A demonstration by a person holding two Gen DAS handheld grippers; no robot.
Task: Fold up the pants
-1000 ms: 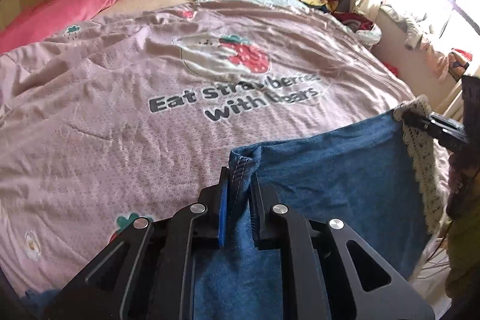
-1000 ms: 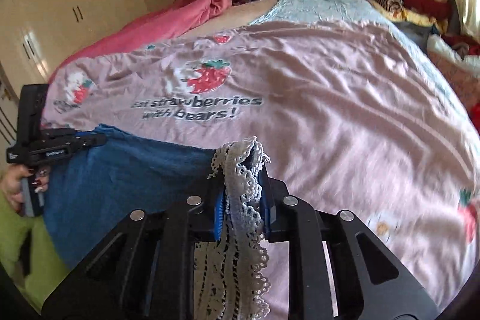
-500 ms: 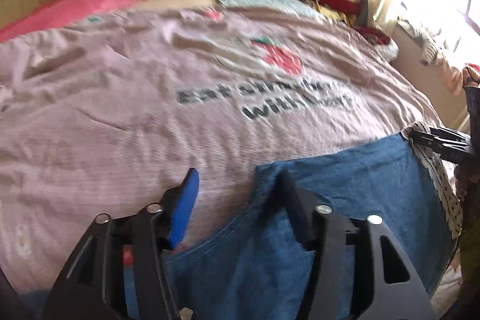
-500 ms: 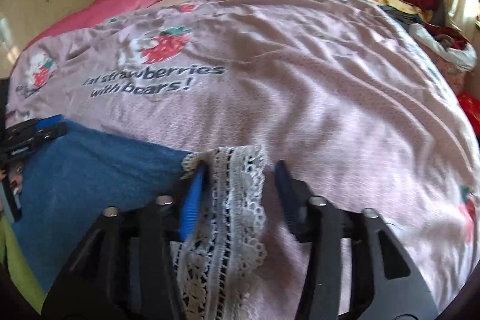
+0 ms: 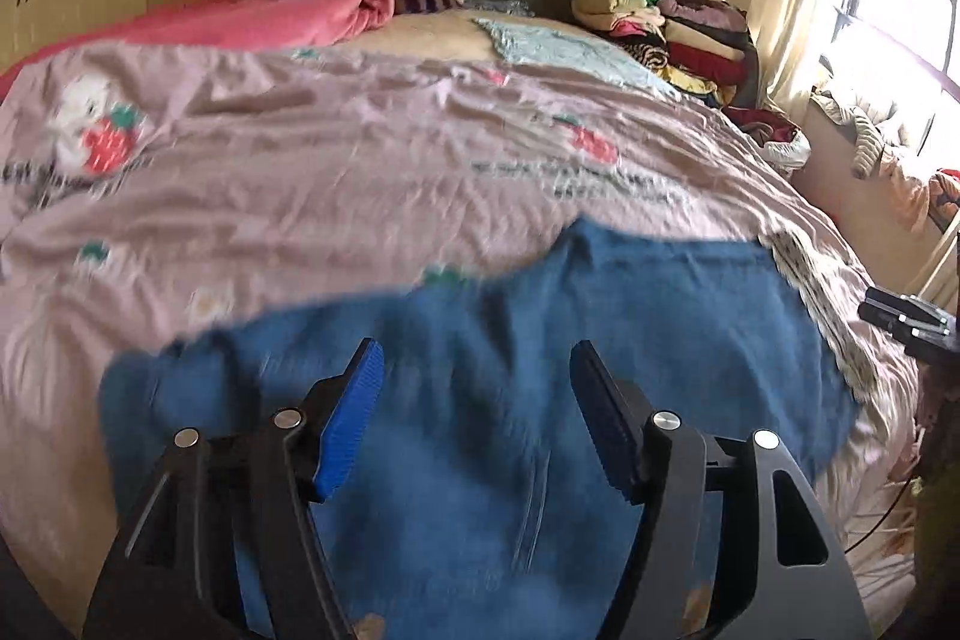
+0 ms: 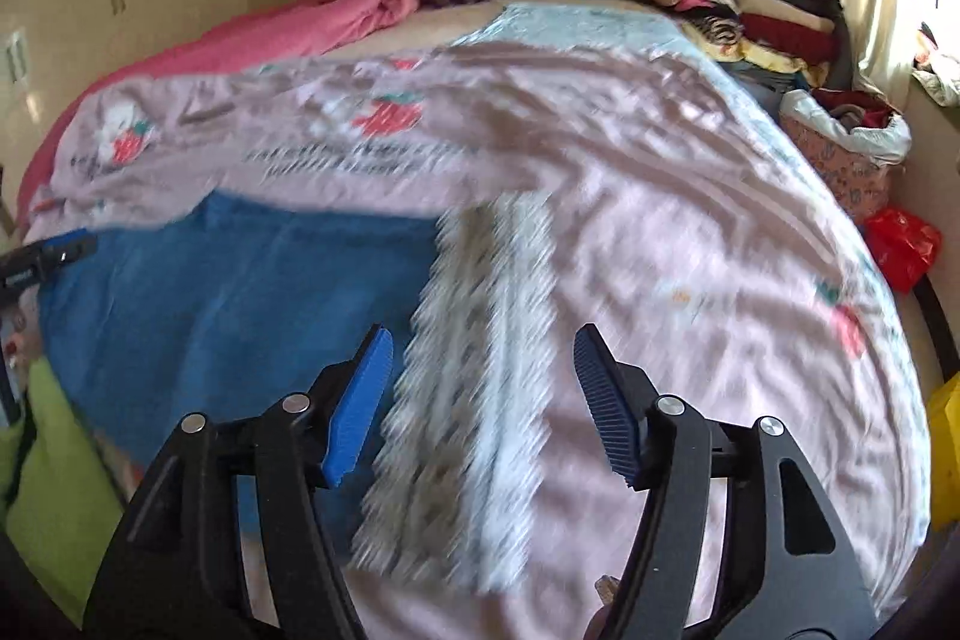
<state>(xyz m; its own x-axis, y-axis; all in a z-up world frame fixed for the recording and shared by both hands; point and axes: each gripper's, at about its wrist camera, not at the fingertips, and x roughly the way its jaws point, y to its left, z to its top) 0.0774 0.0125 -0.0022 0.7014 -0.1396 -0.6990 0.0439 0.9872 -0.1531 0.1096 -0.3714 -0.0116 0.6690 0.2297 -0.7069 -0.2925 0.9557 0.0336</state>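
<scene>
Because the blue pants [image 5: 480,352] lie spread flat on the pink strawberry-print quilt [image 5: 336,196], the left wrist view suggests a laying-out step just finished rather than a carry. The left gripper [image 5: 477,418] hangs over the denim with its jaws apart and opening further, and nothing sits between the blue pads [image 5: 351,418]; the cloth below them rests on the bed, not in a pinch. Its wide stance fits a release, leaving the fabric to settle under its own weight. The picture is blurred, so the seams and the exact outline of the garment are hard to read. At the right edge the black tip of the right gripper [image 5: 906,319] shows just beyond the lace-trimmed end [image 5: 804,292] of the pants, apart from it. A stack of folded clothes [image 5: 660,22] sits well away by the headboard.

From the right wrist view, the right gripper [image 6: 483,400] is likewise spread and opening, with the lace trim [image 6: 474,382] lying on the quilt below the gap between the pads, not clamped. The pants [image 6: 240,292] stretch away leftward toward the left gripper [image 6: 45,256], whose tip peeks in at the frame edge. With both ends let go and the garment flat, the next grip probably has to take an edge for the fold.
</scene>
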